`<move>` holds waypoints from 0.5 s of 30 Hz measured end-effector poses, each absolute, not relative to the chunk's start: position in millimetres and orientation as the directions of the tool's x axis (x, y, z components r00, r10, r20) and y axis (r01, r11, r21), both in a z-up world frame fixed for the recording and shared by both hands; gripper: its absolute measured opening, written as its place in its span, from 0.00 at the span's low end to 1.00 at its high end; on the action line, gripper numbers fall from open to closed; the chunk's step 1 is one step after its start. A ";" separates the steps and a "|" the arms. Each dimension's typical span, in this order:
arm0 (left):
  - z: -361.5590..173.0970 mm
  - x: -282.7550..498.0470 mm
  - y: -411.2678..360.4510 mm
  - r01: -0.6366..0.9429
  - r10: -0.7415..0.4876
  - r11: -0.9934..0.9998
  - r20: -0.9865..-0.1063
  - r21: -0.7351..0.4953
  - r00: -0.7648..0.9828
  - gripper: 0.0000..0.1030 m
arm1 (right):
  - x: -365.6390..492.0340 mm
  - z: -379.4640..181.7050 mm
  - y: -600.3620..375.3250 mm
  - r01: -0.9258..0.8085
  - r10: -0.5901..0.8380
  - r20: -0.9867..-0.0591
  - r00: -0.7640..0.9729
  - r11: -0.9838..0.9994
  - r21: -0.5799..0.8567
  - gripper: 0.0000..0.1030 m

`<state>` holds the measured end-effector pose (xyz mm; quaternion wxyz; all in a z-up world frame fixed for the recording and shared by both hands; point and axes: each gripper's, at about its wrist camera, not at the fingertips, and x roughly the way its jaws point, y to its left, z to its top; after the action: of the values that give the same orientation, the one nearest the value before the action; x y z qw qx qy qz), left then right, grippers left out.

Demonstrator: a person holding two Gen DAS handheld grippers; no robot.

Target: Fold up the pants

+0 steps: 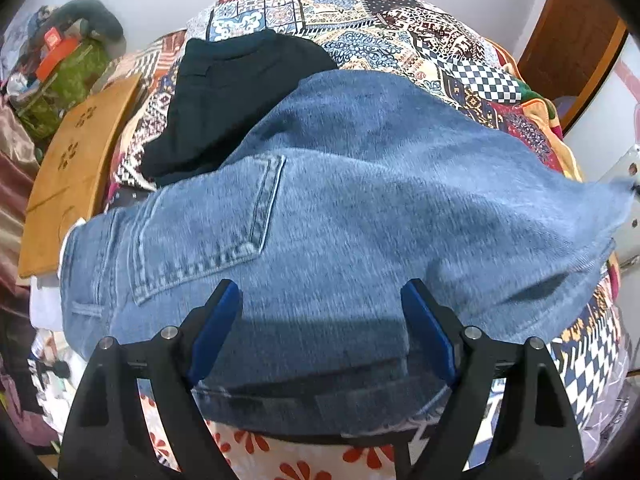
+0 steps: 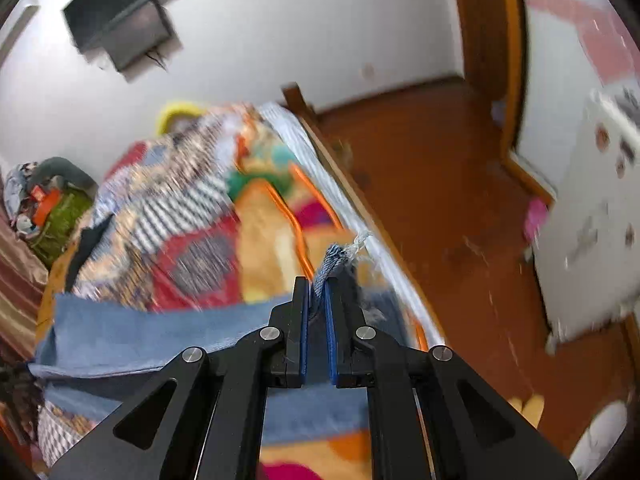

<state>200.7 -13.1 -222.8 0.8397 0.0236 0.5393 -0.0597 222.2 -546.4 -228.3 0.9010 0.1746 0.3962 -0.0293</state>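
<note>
Blue denim jeans point(image 1: 360, 200) lie on a patchwork-covered bed point(image 1: 360, 20), back pocket up at the left. My left gripper point(image 1: 320, 296) is open just above the jeans, its blue pads either side of the folded denim near the front edge. My right gripper point(image 2: 318, 284) is shut on the frayed hem of a jeans leg point(image 2: 334, 260) and holds it lifted above the bed's right side. That raised leg shows in the left wrist view as the peak at the right point(image 1: 600, 200).
A folded black garment point(image 1: 240, 96) lies behind the jeans. A wooden board point(image 1: 76, 172) and a pile of bags point(image 1: 68, 76) sit at the left. The bed's wooden edge point(image 2: 360, 200), an orange floor point(image 2: 440, 184) and a white cabinet point(image 2: 592, 220) are at the right.
</note>
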 end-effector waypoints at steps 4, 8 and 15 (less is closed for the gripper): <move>-222.5 195.4 -7.7 0.108 -0.089 0.993 -0.907 -0.049 0.412 0.83 | 200.0 -260.9 -556.5 0.239 0.092 -0.764 0.638 0.920 0.310 0.06; -219.5 191.2 -3.6 0.088 -0.097 0.994 -0.899 -0.066 0.426 0.83 | 190.0 -278.4 -552.6 0.253 0.072 -0.808 0.584 0.930 0.266 0.06; -196.2 182.7 35.6 -0.005 -0.042 0.999 -0.857 -0.052 0.514 0.83 | 188.1 -280.4 -536.9 0.283 -0.051 -0.886 0.460 0.955 0.092 0.07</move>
<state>182.7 35.6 -196.2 0.8699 -0.0237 0.4926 -0.0107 188.1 -536.9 -280.4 0.8468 0.1138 0.5101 -0.0986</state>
